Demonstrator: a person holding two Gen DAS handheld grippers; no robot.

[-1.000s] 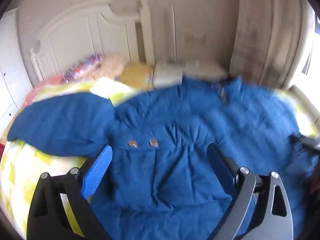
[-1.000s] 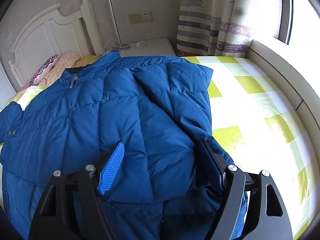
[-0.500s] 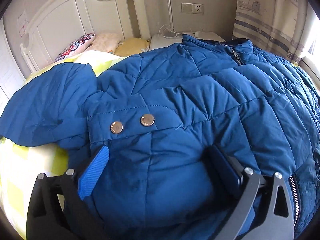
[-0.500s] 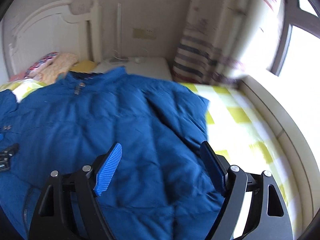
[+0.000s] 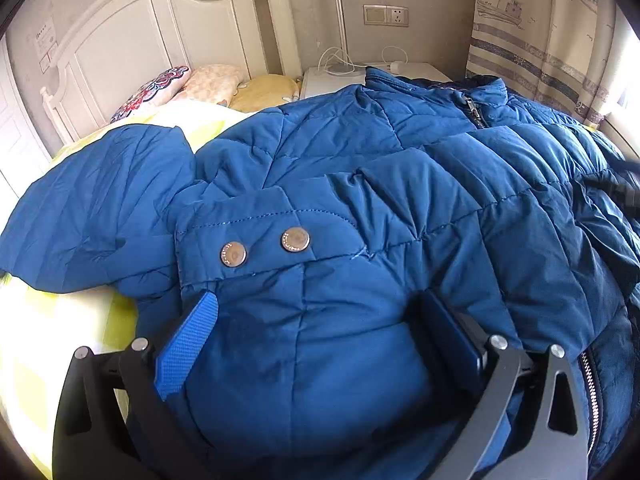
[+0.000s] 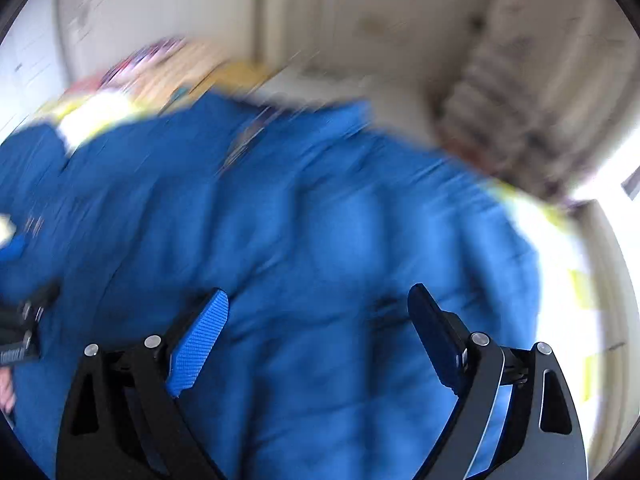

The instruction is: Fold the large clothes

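Jacket (image 5: 400, 208) lies collar toward the headboard (image 5: 132, 28), lengthwise along the bed, with left gripper (image 5: 316, 320) and right gripper (image 6: 318, 316) spread wide, holding nothing.

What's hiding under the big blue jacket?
Under the blue jacket lies a yellow-and-white checked bedsheet, showing at the left edge. Whatever else lies beneath is covered and cannot be seen.

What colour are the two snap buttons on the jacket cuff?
Silver metal snaps on the blue jacket, clearest in the left wrist view.
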